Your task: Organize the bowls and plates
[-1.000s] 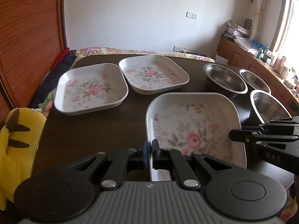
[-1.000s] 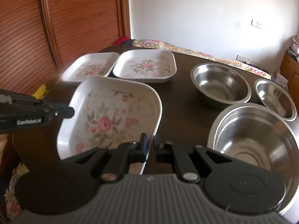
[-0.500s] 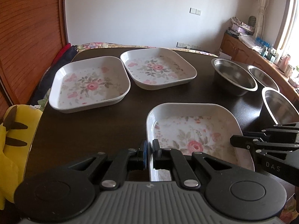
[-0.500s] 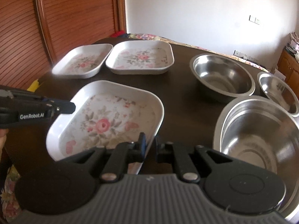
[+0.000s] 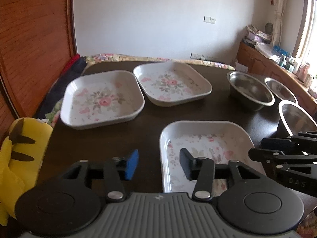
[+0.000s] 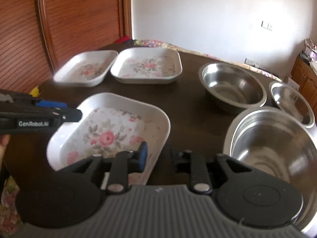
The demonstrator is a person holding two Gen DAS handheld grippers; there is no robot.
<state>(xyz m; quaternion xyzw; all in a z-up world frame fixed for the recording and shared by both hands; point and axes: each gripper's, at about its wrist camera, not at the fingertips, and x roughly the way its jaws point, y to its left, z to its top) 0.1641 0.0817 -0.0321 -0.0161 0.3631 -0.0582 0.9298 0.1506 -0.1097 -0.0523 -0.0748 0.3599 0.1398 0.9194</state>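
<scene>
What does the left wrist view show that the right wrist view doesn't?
Only the left wrist view shows the yellow plush toy beside the table and the window-side counter. Only the right wrist view shows the near steel bowl whole. Both share the near floral plate, whose rim lies between the opening jaws of the left gripper and the right gripper; neither presses it.

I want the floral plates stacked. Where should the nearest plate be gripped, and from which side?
Grip the nearest floral plate by its raised rim at the near edge, one finger inside and one outside. It lies flat and too wide to span. The left gripper and right gripper, jaws opening, already straddle the near corners.
</scene>
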